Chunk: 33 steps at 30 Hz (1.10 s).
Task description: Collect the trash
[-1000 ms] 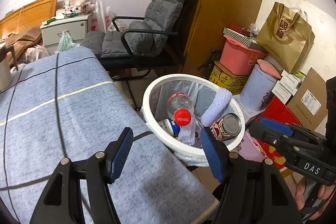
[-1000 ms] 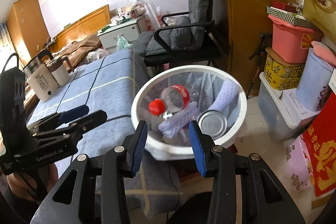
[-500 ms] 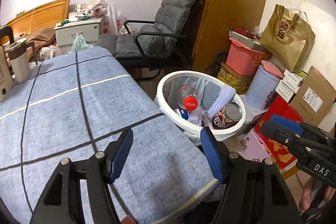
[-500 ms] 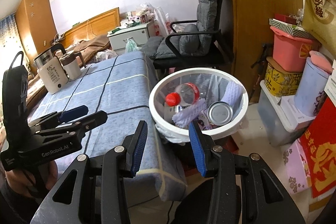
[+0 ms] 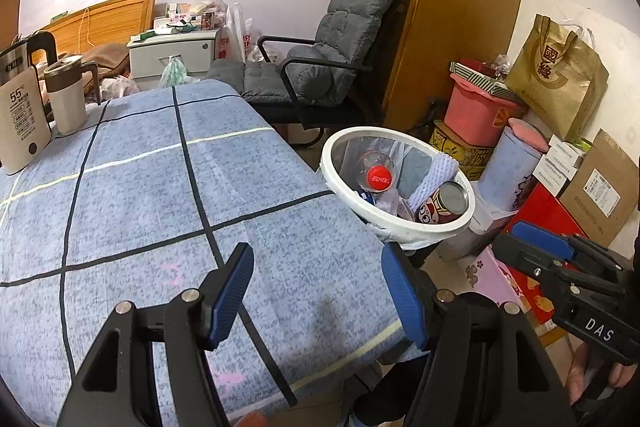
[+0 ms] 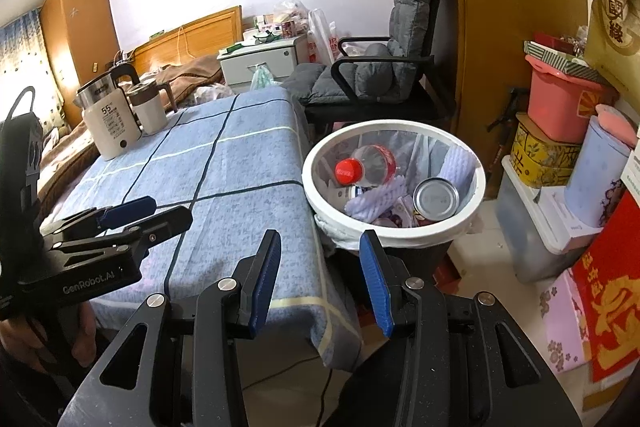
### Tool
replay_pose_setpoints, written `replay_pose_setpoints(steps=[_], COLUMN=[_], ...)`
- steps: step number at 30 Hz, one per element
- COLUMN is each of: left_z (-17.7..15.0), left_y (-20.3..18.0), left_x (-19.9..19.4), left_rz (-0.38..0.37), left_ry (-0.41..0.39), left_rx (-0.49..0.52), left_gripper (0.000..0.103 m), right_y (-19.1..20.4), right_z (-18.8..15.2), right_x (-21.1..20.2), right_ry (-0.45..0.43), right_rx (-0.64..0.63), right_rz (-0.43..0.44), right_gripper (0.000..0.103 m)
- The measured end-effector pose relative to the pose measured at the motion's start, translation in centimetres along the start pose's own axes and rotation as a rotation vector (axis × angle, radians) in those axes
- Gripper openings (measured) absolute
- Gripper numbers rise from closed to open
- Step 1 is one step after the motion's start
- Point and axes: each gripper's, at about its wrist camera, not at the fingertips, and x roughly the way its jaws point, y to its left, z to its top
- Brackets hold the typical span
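Hovering above the near end of the table, the left gripper point(image 5: 318, 291) has its blue-padded jaws spread wide with nothing between them. The right gripper point(image 6: 318, 273) hangs just off the table's corner, jaws also parted and empty, a little narrower than the left's.

Beneath both lies a blue tablecloth point(image 5: 160, 195) crossed by dark and pale lines. At its far end stand a white kettle point(image 6: 110, 131) marked 55 and a smaller cream jug point(image 6: 150, 109), side by side. Just beside the table's right edge sits the white-rimmed trash bin point(image 6: 394, 229), lined with a clear bag. Inside it lie a plastic bottle point(image 6: 368, 165) with a red cap, a tin can point(image 6: 436, 197) showing its metal end, and white foam netting point(image 6: 370, 201).

Behind the bin are a grey cushioned chair point(image 5: 324, 67) and a wooden wardrobe point(image 5: 440, 7); boxes, a pink tub point(image 6: 560, 105) and a gold paper bag point(image 5: 558, 77) are stacked against the right wall.

Smaller scraps at the bin's bottom are too jumbled to identify, and the bin's body is hidden below its rim in the left view.
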Motion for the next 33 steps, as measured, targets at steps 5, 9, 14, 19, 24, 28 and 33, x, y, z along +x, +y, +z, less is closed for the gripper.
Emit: replay_pose_setpoints(steps=[5, 9, 14, 19, 24, 28, 33], left_z=[-0.01, -0.11, -0.06, -0.06, 0.0, 0.0, -0.01], left_y=[0.05, 0.01, 0.11, 0.15, 0.18, 0.21, 0.27], left_x=[-0.18, -0.2, -0.14, -0.16, -0.08, -0.07, -0.04], left_rz=[0.002, 0.003, 0.0, 0.0, 0.001, 0.003, 0.002], left_ry=[-0.006, -0.005, -0.001, -0.001, 0.001, 0.002, 0.003], left_rx=[-0.007, -0.009, -0.015, -0.017, -0.017, -0.017, -0.016], left_gripper=[0.068, 0.068, 0.068, 0.068, 0.068, 0.068, 0.068], right_y=[0.05, 0.08, 0.27, 0.3, 0.36, 0.3, 0.36], right_z=[-0.06, -0.06, -0.2, -0.21, -0.35, -0.25, -0.33], right_x=[-0.03, -0.04, 0.02, 0.0, 0.2, 0.18, 0.26], right_ry=[-0.001, -0.002, 0.001, 0.0, 0.0, 0.001, 0.004], right_rx=[-0.003, -0.002, -0.004, -0.003, -0.007, -0.006, -0.005], right_rz=[0.003, 0.003, 0.006, 0.004, 0.004, 0.006, 0.007], right_gripper=[0.042, 0.042, 0.042, 0.042, 0.042, 0.042, 0.042])
